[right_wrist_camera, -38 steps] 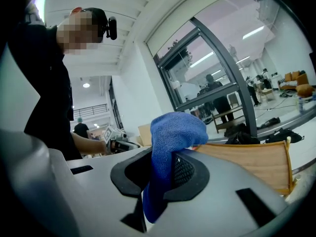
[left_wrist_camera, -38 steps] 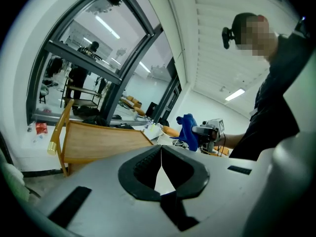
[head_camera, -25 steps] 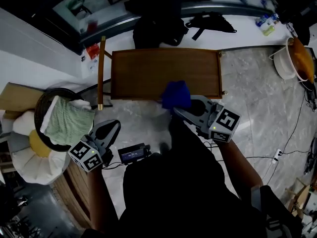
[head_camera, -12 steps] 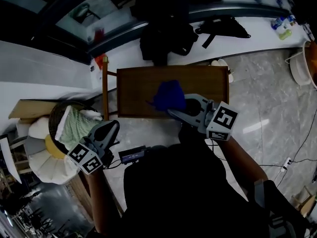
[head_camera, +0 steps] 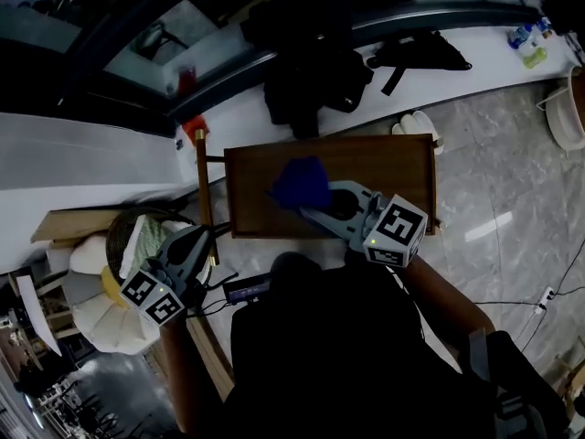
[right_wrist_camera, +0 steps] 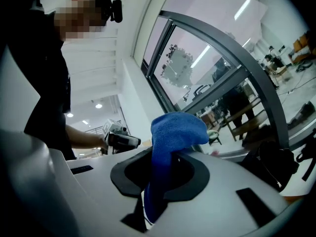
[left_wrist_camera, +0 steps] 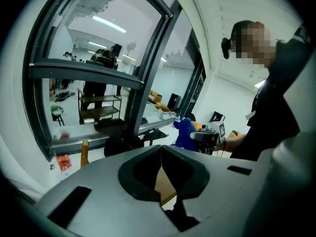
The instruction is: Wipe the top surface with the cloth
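The brown wooden table top [head_camera: 388, 165] lies in the middle of the head view. A bunched blue cloth [head_camera: 297, 183] hangs over its left half, and my right gripper [head_camera: 309, 206] is shut on it, reaching in from the near edge. The right gripper view shows the same cloth [right_wrist_camera: 174, 130] pinched between the jaws, its upper end folded over. Whether the cloth touches the wood I cannot tell. My left gripper [head_camera: 203, 238] is held low, left of the table and off it, shut with nothing in it [left_wrist_camera: 161, 157]. From there the cloth [left_wrist_camera: 183, 134] is seen beyond.
A dark basket [head_camera: 117, 236] holding a pale green towel [head_camera: 144, 238] stands at the left by a wooden post [head_camera: 204, 190]. Black bags [head_camera: 320, 73] lie on the white ledge behind the table. Slippers [head_camera: 419, 123] and cables lie on the marble floor at right.
My right gripper has carried the blue cloth from the table's near edge onto the top and leftward. The left gripper stays low at the left, still shut.
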The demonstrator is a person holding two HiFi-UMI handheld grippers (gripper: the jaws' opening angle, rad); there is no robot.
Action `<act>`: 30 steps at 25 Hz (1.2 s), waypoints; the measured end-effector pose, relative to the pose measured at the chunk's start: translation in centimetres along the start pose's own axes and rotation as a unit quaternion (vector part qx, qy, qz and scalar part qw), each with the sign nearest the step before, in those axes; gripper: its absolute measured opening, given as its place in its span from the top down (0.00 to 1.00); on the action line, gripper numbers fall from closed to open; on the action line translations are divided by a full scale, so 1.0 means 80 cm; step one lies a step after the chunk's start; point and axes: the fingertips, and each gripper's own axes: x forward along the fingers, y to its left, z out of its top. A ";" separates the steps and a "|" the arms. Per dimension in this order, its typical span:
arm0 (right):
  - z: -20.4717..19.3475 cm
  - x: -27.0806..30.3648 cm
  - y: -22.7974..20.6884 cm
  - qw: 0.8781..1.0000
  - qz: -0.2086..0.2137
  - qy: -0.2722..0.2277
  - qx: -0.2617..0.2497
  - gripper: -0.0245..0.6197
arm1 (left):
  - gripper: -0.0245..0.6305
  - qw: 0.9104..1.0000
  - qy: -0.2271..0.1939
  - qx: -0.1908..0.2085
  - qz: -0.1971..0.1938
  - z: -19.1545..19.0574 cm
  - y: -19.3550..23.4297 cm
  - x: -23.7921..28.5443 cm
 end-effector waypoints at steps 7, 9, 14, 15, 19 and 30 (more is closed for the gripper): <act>-0.028 0.069 -0.018 0.997 -0.052 0.058 -0.028 0.86 | 0.95 0.999 0.013 0.018 -0.039 -0.017 0.064 0.001; -0.041 0.096 -0.027 0.993 -0.082 0.078 -0.036 0.86 | 0.95 0.998 0.022 0.021 -0.053 -0.028 0.087 -0.001; -0.074 0.166 -0.045 0.979 -0.144 0.133 -0.055 0.86 | 0.95 0.997 0.048 0.016 -0.066 -0.052 0.150 -0.012; -0.080 0.179 -0.050 0.977 -0.146 0.142 -0.055 0.86 | 0.95 0.996 0.053 0.018 -0.066 -0.056 0.163 -0.010; -0.112 0.225 -0.081 0.971 -0.149 0.176 -0.062 0.86 | 0.95 0.994 0.082 0.043 -0.058 -0.075 0.207 0.007; -0.221 0.322 -0.173 0.945 -0.146 0.275 -0.096 0.86 | 0.95 0.986 0.116 0.104 -0.052 -0.099 0.282 0.073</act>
